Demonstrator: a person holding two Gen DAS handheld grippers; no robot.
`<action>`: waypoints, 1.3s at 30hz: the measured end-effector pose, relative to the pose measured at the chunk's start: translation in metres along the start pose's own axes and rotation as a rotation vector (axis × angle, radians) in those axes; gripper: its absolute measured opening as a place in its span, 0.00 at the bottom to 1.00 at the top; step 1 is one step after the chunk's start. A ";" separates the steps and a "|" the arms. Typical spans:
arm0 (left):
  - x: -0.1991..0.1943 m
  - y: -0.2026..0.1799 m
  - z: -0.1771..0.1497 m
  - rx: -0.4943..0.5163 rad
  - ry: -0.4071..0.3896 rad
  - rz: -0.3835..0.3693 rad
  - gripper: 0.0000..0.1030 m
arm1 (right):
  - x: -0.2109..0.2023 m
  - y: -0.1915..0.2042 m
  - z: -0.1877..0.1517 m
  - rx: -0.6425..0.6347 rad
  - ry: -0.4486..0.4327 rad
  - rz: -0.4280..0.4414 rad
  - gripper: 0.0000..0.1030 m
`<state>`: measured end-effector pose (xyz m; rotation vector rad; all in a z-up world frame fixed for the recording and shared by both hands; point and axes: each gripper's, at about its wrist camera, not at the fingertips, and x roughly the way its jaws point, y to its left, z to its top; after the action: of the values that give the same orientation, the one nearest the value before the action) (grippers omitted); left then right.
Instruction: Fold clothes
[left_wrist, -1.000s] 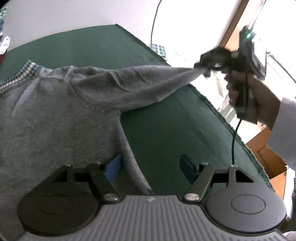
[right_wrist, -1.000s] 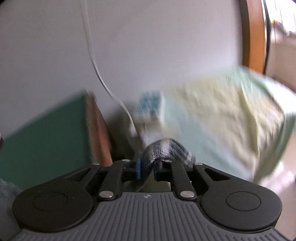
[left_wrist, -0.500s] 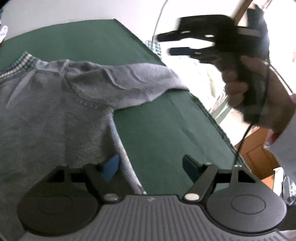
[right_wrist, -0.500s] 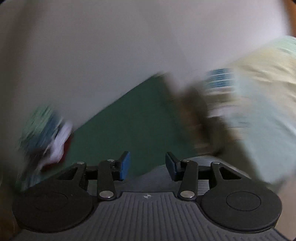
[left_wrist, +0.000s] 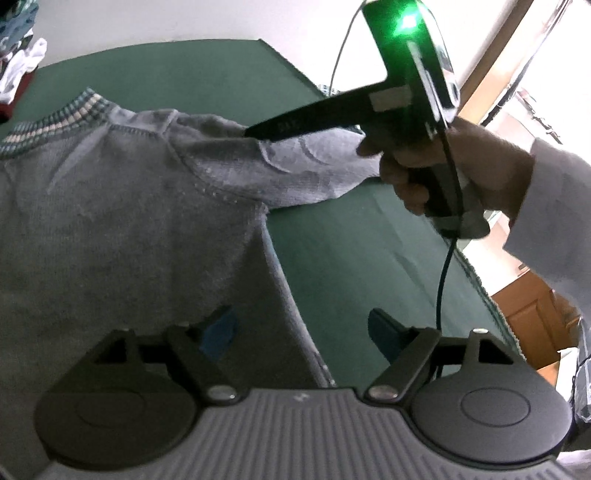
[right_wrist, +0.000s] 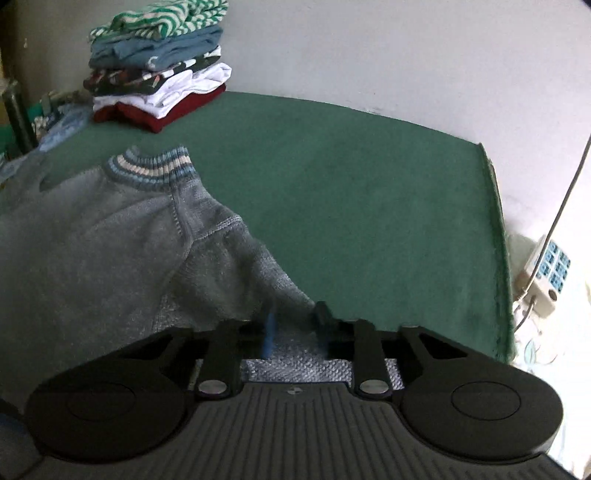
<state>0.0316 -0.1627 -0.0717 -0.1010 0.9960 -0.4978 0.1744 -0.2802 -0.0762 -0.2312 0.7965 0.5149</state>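
A grey knit sweater (left_wrist: 122, 221) with a striped collar (right_wrist: 151, 168) lies flat on the green table cloth (right_wrist: 369, 184). Its right sleeve (left_wrist: 303, 166) lies out to the side. My right gripper (right_wrist: 293, 321), held in a person's hand (left_wrist: 443, 162), is down on that sleeve near the shoulder, and its jaws pinch a ridge of the sleeve fabric. From the left wrist view I see the right gripper (left_wrist: 255, 133) side-on, tip on the sleeve. My left gripper (left_wrist: 301, 332) hovers over the sweater's side edge, its jaws opening wide, with nothing gripped.
A stack of folded clothes (right_wrist: 159, 66) stands at the table's far left by the wall. The table's right edge (right_wrist: 498, 236) drops off to a power strip (right_wrist: 546, 273) and cable. Wooden furniture (left_wrist: 528, 321) is beyond the near right edge.
The right gripper let go of the stretched sleeve end, opened, swung back over the table and came down on the sleeve near the shoulder. The sleeve now lies slack. The left gripper stayed put.
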 end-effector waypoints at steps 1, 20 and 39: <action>0.001 -0.002 0.000 0.005 0.001 -0.003 0.85 | 0.001 -0.002 0.003 0.012 -0.021 -0.017 0.01; 0.013 -0.009 0.004 0.072 0.026 -0.037 0.98 | -0.104 -0.132 -0.112 0.925 -0.110 -0.227 0.55; -0.051 0.038 -0.004 -0.043 -0.085 0.139 0.90 | -0.103 -0.117 -0.117 0.966 -0.171 -0.455 0.07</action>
<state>0.0194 -0.1063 -0.0458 -0.0903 0.9238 -0.3427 0.1029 -0.4606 -0.0799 0.5151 0.7177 -0.3034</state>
